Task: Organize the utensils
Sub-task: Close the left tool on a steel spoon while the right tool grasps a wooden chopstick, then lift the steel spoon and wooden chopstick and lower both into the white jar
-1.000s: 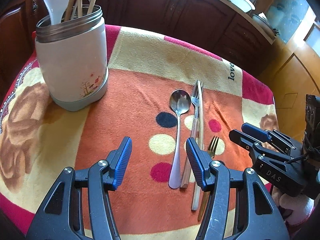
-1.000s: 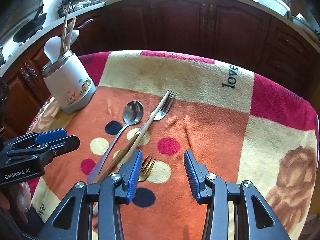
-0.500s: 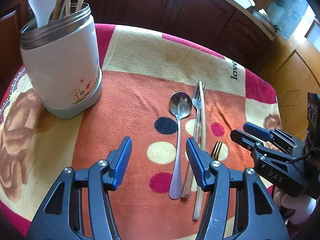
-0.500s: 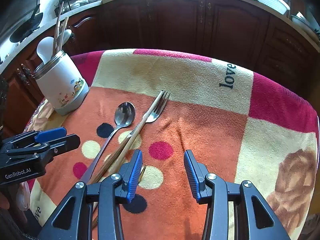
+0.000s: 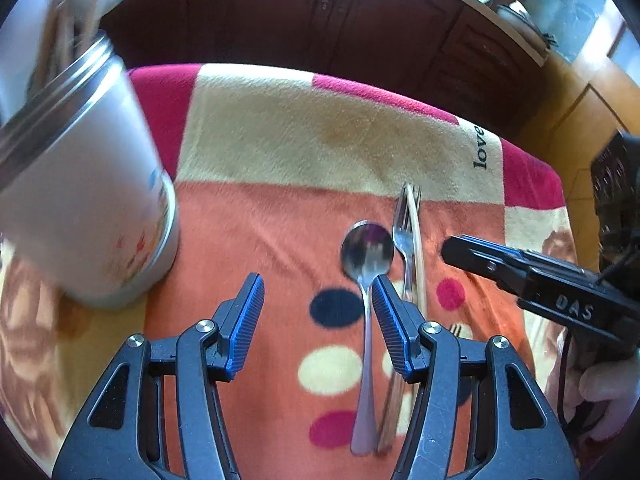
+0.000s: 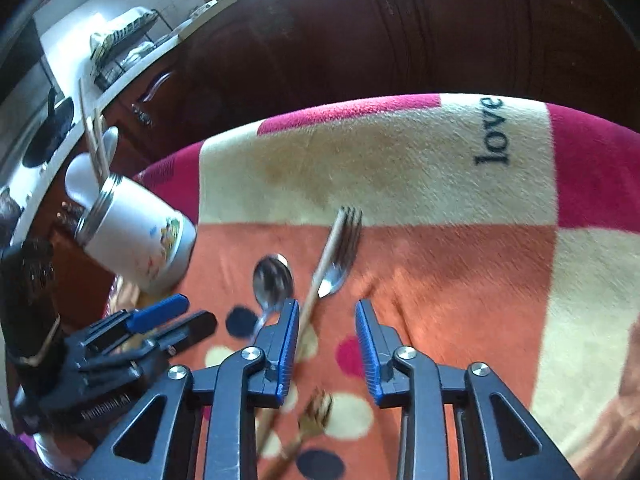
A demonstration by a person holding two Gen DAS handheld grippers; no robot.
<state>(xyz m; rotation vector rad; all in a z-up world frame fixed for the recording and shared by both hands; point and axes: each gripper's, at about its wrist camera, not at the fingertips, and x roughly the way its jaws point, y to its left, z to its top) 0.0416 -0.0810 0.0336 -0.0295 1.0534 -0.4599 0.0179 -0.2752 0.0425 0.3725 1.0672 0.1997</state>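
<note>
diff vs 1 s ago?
Both grippers advanced over the cloth. The right gripper jaws have just been closing, pressing on nothing; the left gripper kept its opening, empty. Spoon, silver fork, chopsticks and utensil holder lie untouched.

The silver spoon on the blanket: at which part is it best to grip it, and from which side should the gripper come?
Probably the bare handle below the bowl. The silver spoon lies flat on the blanket, its bowl toward the utensil holder end, with the fork and chopsticks close along one side. Come from above, jaws across the handle. The left gripper, open, already hangs over it.
</note>
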